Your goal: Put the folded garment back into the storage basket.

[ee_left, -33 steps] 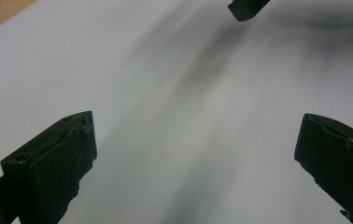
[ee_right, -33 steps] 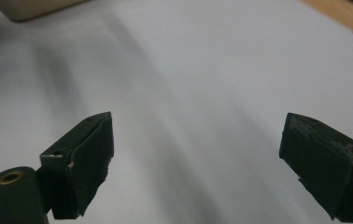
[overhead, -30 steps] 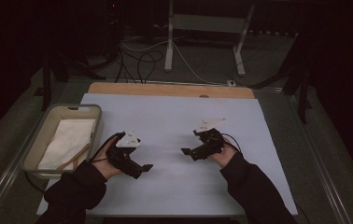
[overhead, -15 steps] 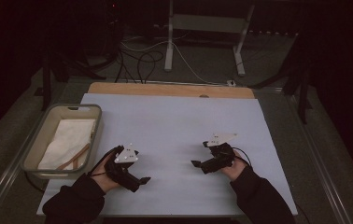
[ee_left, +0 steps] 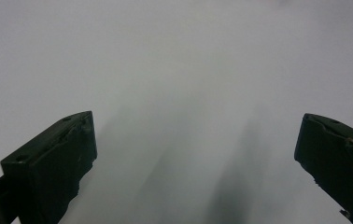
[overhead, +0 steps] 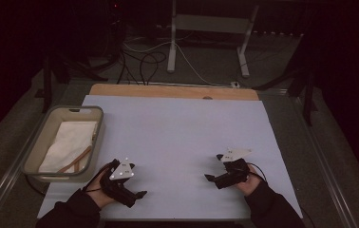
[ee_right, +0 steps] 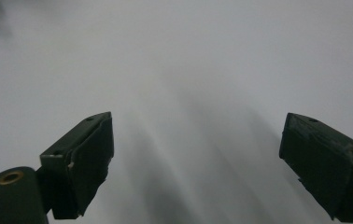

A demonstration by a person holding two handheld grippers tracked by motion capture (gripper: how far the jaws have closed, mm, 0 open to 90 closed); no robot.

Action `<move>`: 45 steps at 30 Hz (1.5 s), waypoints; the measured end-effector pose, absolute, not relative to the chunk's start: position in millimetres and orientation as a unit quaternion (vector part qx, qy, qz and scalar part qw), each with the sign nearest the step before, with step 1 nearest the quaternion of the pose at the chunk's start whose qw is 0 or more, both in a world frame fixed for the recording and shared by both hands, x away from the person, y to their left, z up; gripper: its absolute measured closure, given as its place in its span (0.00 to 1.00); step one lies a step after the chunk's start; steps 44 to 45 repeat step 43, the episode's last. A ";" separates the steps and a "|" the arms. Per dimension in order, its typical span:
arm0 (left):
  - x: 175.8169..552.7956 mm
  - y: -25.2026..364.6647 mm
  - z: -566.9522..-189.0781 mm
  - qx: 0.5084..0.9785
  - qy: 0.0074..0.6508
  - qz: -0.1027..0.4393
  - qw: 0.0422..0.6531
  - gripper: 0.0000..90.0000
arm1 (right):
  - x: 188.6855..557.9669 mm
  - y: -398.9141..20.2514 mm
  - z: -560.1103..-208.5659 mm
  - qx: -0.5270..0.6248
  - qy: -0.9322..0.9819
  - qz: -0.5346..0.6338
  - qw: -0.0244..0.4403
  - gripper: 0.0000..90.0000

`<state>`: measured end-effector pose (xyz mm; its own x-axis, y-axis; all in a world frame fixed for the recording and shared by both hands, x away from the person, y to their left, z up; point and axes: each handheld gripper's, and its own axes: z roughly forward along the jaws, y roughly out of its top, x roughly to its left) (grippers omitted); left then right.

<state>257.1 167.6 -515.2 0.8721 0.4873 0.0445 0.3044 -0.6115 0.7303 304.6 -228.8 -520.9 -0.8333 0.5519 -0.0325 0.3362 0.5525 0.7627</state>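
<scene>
At the near table edge, 2 grippers rest low, jaws spread wide, holding nothing: left gripper (overhead: 132, 190), right gripper (overhead: 214, 172). White cloth (overhead: 70, 140) lies in the tray (overhead: 97, 137), up-left, long axis front-to-back; left gripper nearer.

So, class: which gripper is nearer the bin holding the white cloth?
Left. The left gripper sits just beside the bin, off its near right corner; the right gripper is far across the table.
</scene>
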 end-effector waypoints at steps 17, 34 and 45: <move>245.7 191.7 -530.2 0.884 0.243 0.143 0.373 0.01 | 285.0 -275.8 -530.0 0.301 0.849 0.407 0.150 0.11; 243.6 197.8 -530.1 0.874 0.248 0.144 0.392 0.01 | 289.0 -275.6 -531.4 0.290 0.846 0.422 0.150 0.11; 242.7 196.1 -529.0 0.876 0.244 0.146 0.389 0.01 | 288.1 -273.9 -531.2 0.282 0.847 0.426 0.149 0.11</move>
